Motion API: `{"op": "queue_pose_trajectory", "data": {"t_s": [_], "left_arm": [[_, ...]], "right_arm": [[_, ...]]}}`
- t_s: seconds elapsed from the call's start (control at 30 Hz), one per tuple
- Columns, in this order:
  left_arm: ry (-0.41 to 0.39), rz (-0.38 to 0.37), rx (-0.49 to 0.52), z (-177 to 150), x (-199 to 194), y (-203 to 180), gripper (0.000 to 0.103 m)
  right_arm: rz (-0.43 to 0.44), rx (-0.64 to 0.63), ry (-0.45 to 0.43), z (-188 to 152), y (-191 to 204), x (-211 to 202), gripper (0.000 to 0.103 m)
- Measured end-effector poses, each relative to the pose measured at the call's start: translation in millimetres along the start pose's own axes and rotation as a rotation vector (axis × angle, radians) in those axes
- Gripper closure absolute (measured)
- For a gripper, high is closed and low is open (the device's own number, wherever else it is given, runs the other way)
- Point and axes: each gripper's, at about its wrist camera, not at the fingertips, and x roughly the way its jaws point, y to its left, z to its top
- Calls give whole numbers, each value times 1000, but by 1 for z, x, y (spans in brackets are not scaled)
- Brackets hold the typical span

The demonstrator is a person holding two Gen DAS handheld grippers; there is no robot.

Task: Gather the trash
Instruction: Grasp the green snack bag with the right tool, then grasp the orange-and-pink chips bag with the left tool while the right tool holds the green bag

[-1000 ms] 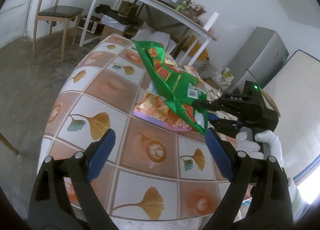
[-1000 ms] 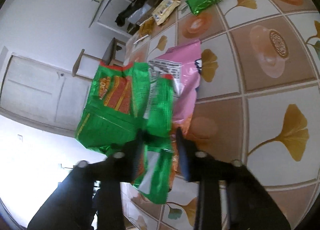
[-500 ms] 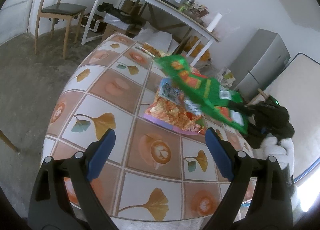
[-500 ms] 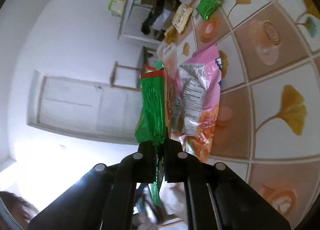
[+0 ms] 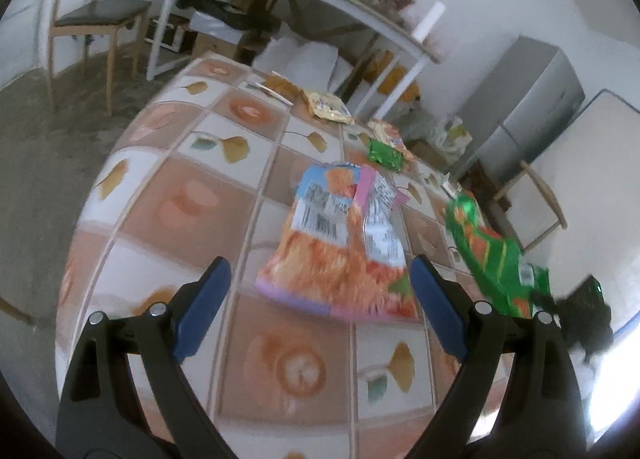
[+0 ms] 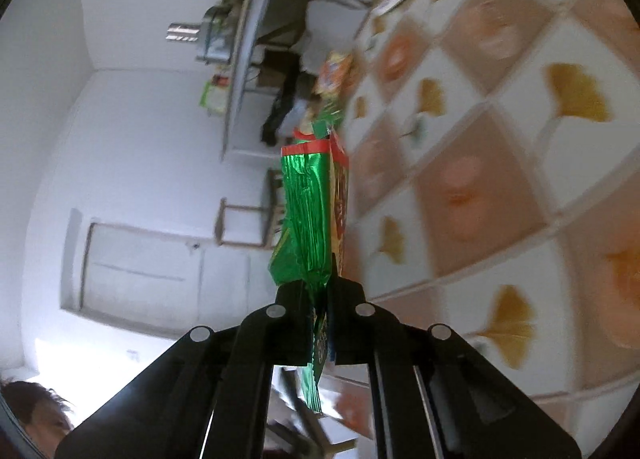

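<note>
Left wrist: our left gripper [image 5: 320, 291] is spread wide, empty, above the orange-pink snack bag [image 5: 344, 247] lying on the table [image 5: 192, 195]. Right wrist: our right gripper [image 6: 320, 291] is clamped on the green wrapper [image 6: 308, 215], held clear of the table.

Crumpled green wrapper [image 6: 310, 215] claw-pinched, airborne

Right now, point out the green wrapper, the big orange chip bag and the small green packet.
green wrapper [image 6: 308, 215]: right wrist view, on its crinkled foil middle.
orange chip bag [image 5: 336, 259]: left wrist view, on its orange lower half.
small green packet [image 5: 384, 153]: left wrist view, on its centre.
</note>
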Motion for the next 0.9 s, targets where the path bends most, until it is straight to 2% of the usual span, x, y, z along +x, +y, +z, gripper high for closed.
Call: {"op": "queue_pose_trajectory", "data": {"t_s": [0.1, 0.17, 0.27, 0.37, 0.43, 0.5, 0.57, 0.7, 0.77, 0.9], "left_arm": [[85, 65, 48, 17, 34, -8, 19], [156, 131, 92, 20, 58, -13, 26], [206, 178, 119, 16, 76, -16, 36], [210, 187, 125, 11, 77, -19, 48], [212, 221, 152, 6, 78, -23, 57], [202, 250, 197, 3, 79, -28, 59], [196, 268, 217, 0, 79, -30, 62], [192, 291, 223, 0, 79, -29, 69], [187, 300, 231, -1, 79, -29, 70], [169, 326, 251, -3, 77, -32, 77]], "right_arm": [[-77, -28, -27, -5, -6, -8, 98], [-110, -34, -36, -6, -11, -10, 98], [-128, -24, -39, -7, -20, -16, 97], [-126, 8, -32, -6, -30, -13, 94], [-114, 32, -26, -4, -35, -8, 93], [-99, 59, -13, -1, -40, -4, 91], [-94, 75, -2, 1, -43, 2, 74], [-101, 100, 24, 1, -49, 17, 64], [-108, 88, 21, 0, -48, 23, 64], [-183, 46, 2, 0, -39, 31, 66]]}}
